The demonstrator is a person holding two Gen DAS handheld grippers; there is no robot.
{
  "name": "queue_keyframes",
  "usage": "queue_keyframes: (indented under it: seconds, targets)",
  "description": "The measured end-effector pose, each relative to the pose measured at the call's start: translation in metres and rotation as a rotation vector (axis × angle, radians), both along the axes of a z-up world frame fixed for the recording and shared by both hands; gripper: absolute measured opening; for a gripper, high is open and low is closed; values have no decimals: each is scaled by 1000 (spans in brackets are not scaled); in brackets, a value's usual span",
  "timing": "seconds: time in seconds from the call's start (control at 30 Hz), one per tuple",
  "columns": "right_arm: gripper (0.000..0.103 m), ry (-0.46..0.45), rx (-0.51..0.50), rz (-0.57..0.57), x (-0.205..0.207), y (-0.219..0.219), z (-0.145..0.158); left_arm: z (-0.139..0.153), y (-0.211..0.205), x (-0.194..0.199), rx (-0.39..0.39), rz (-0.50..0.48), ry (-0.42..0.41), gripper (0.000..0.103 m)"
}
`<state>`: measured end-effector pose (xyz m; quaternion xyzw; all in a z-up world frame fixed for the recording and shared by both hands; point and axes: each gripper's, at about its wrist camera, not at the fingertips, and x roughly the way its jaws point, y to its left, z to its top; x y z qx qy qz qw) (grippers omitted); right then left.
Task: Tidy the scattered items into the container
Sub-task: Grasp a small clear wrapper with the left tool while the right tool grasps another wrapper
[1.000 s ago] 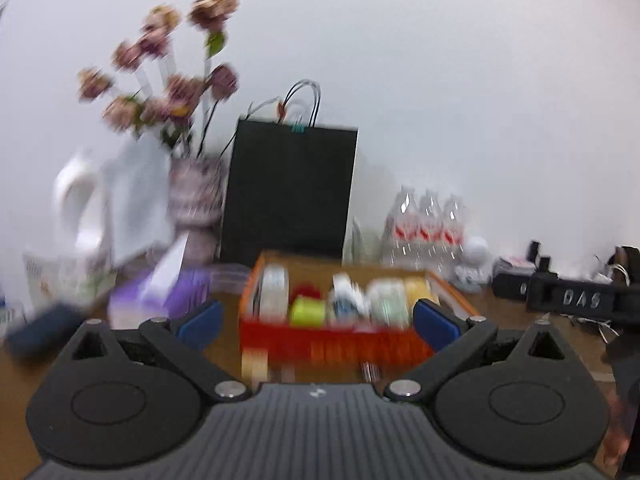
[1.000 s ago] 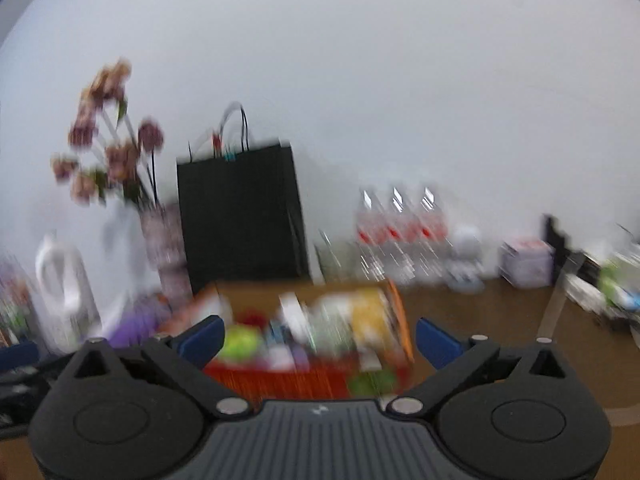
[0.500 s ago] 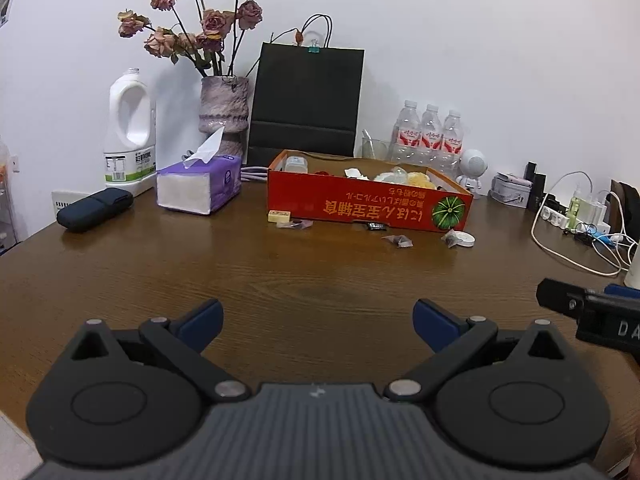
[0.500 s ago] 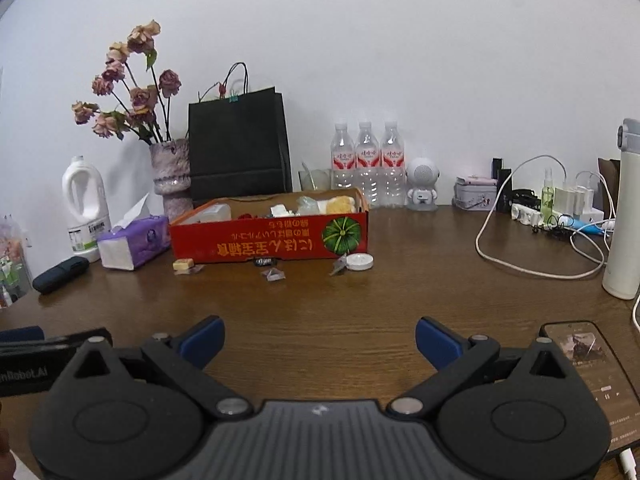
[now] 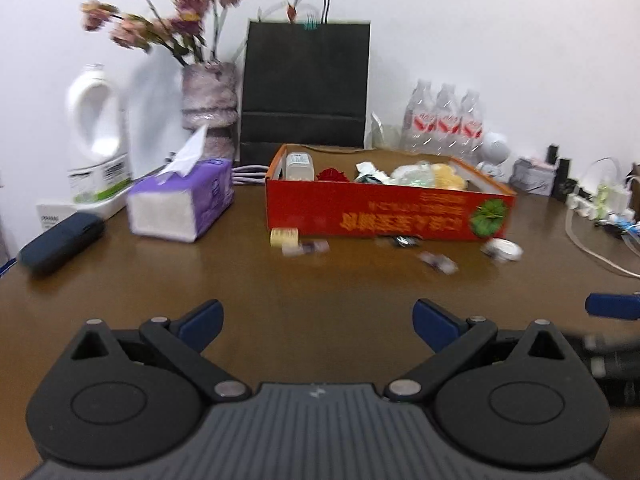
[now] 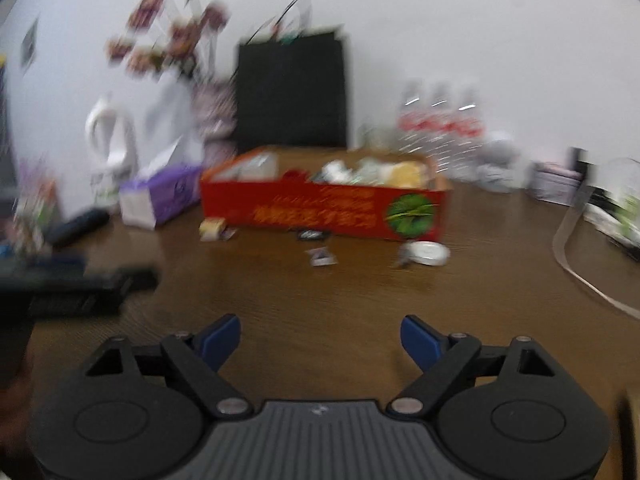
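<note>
Right gripper (image 6: 321, 335) closing on nothing, left gripper (image 5: 317, 319) released – glossy rectangular red box (image 5: 384, 213) ahead

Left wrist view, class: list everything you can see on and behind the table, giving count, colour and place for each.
box: one, red, table centre, items inside
scattered items: about five, mixed colours, before the box's front
tissue pack: one, purple, left of box
jug: one, white, far left
case: one, dark blue, left edge
vase of flowers: one, pink, behind tissues
paper bag: one, black, behind box
water bottles: three, clear, right of bag
table: one, brown
left gripper: one, black and blue, foreground, open
right gripper: one, closing, nothing between
</note>
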<state>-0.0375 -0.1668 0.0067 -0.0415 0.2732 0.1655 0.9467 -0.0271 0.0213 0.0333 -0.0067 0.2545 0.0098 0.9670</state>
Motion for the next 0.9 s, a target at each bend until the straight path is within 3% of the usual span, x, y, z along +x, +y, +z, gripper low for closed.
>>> queue_keyframes:
  seconds: [0.17, 0.3, 0.4, 0.57, 0.67, 0.73, 0.8, 0.9]
  targets:
    - [69, 28, -68, 60, 72, 33, -6, -5, 11, 92, -25, -6, 67, 95]
    - [55, 70, -34, 49, 116, 40, -13, -16, 17, 132, -62, 14, 124, 74]
    - [43, 103, -31, 49, 130, 38, -20, -21, 24, 140, -99, 14, 138, 74]
    - [41, 112, 20, 47, 136, 31, -29, -29, 25, 151, -124, 4, 174, 72]
    - [39, 101, 27, 53, 137, 32, -30, -30, 24, 154, -115, 17, 167, 58]
    - [22, 88, 5, 44, 136, 34, -31, -30, 21, 155, -82, 25, 160, 49]
    - [22, 88, 4, 47, 136, 35, -30, -32, 17, 153, -39, 11, 151, 48]
    - [22, 90, 9, 48, 135, 35, -30, -34, 8, 150, 23, -7, 141, 38]
